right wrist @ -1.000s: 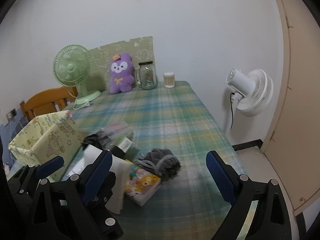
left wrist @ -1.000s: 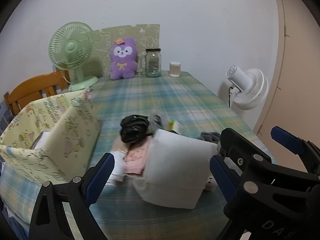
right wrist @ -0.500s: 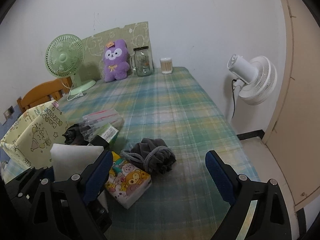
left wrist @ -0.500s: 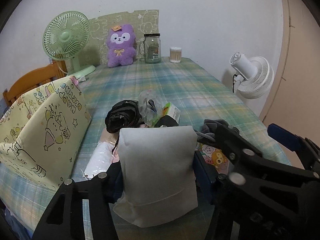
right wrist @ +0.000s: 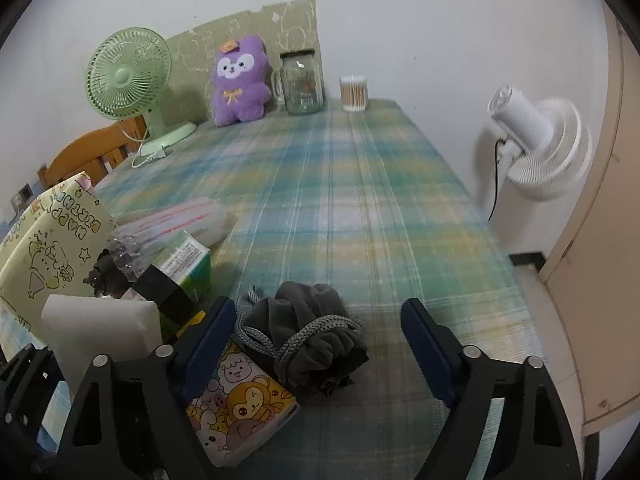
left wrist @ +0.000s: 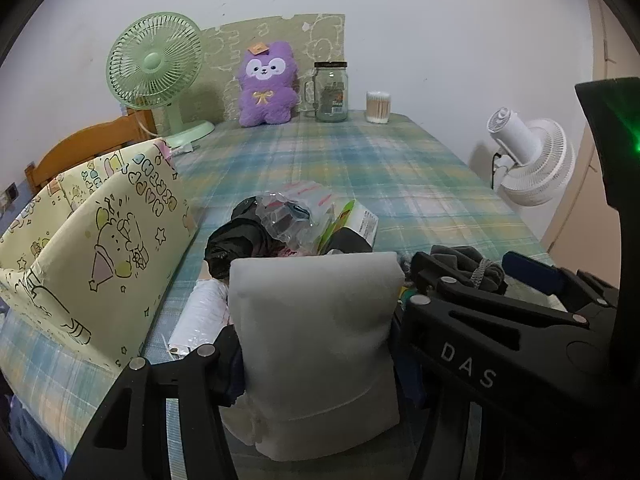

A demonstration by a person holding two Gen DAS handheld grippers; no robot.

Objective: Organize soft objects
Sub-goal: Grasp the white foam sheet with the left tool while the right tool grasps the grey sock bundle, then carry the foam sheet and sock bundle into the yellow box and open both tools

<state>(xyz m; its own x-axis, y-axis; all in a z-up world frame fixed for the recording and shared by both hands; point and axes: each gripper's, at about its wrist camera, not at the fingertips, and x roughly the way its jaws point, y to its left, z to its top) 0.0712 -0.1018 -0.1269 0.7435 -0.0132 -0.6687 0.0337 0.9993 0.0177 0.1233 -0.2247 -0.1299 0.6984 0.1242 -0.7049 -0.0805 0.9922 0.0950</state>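
**Left gripper has taken the white foam block**

On the left stands the yellow cartoon-print box [left wrist: 100, 248], made of stiff cardboard with an open top. Just beside it lies the pile: a white plastic-wrapped roll [left wrist: 200, 316], a black crinkled bag [left wrist: 236, 240] and clear shiny packaging [left wrist: 288, 220].

One second ago the left gripper [left wrist: 316, 344] was wide open before the white foam block [left wrist: 316, 344]. Now its fingers are clenched on both sides of the block, which is held upright and close to the camera. I judge that the first soft object is grasped and can go next into the box.

The block is matte, rectangular, with rounded soft edges. To the right, the right gripper [right wrist: 320, 344] hangs released over the gray fleece pouch [right wrist: 312, 336], tied by a braided cord, touching a glossy cartoon tissue pack [right wrist: 240, 400] on the plaid tablecloth [right wrist: 360, 200].
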